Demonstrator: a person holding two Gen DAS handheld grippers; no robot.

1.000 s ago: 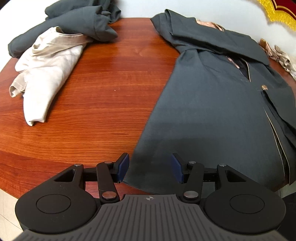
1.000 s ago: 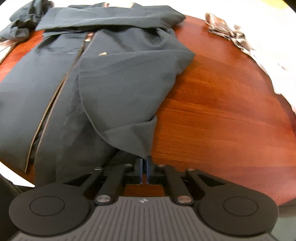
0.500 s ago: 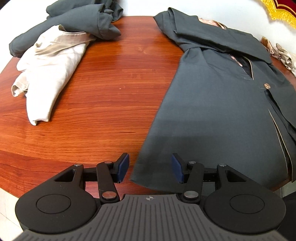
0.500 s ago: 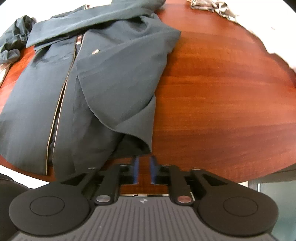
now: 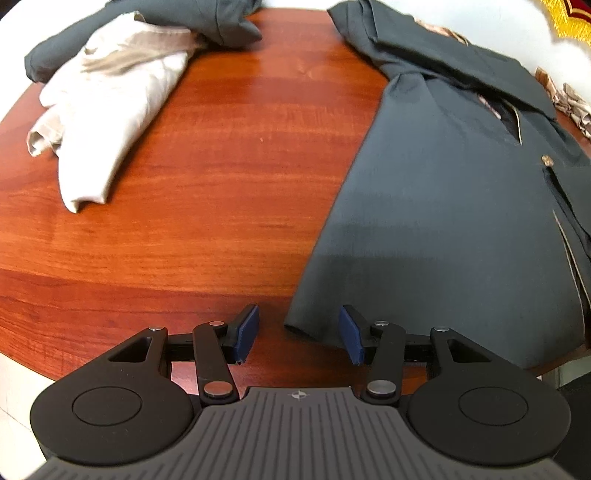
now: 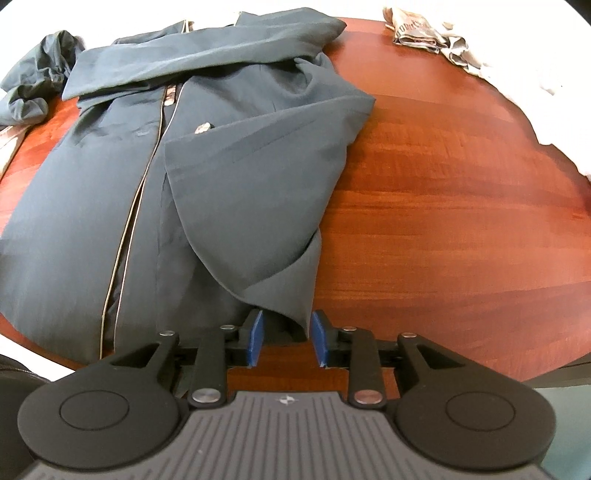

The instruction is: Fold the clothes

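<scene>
Smoothly draped, the matte dark shirt [image 6: 229, 177] lies on glossy wood; left jaws closing, right jaws opening, its hem between both

A dark grey-green shirt [image 6: 122, 206] with pale piping lies spread over the left half of the round wooden table [image 6: 461, 221], reaching the table's near and left edges. Its right side is folded back over the front. The right gripper [image 6: 287, 338] stands at the near edge with its jaws opening; the folded hem's corner hangs between the blue pads [image 6: 256, 336], which do not press it. A crumpled dark garment [image 6: 33, 88] sits at the far left edge, and a patterned cloth [image 6: 424, 35] at the far right edge.
</scene>
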